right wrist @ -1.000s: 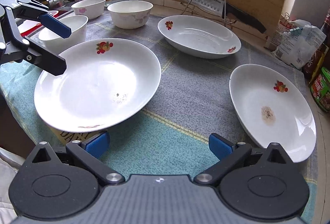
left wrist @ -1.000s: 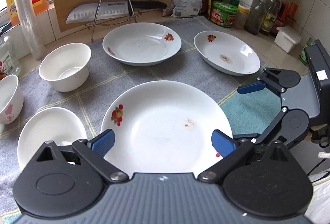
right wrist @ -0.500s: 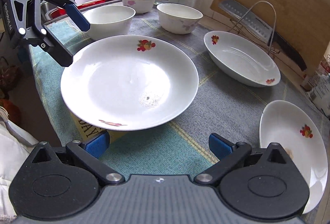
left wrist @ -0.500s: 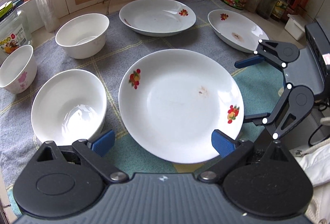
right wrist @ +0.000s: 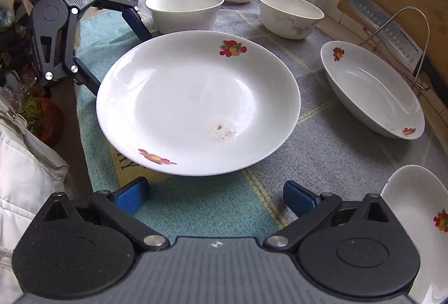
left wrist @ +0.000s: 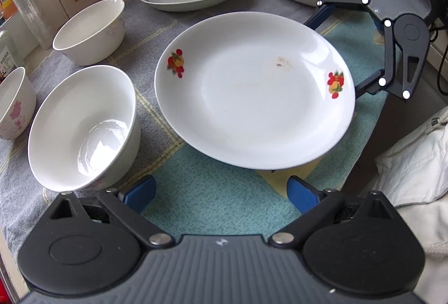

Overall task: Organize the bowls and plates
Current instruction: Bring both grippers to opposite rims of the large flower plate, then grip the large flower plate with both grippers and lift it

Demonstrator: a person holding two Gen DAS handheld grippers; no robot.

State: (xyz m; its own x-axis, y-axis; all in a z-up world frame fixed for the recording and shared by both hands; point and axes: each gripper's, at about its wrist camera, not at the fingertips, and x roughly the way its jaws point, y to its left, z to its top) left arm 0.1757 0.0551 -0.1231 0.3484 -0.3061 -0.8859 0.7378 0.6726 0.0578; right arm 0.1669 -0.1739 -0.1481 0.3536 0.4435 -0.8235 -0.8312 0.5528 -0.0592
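White fruit-print plate sits between my left hand-held gripper and right hand-held gripper; both have fingers spread apart, gripping nothing.

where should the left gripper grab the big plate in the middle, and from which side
Take the big plate by its thin raised rim at the near edge, coming in low from the side facing the left gripper. The rim flares up off the cloth, leaving room for a finger under it. The open jaws already face that edge. The nearest bowl crowds its left side.
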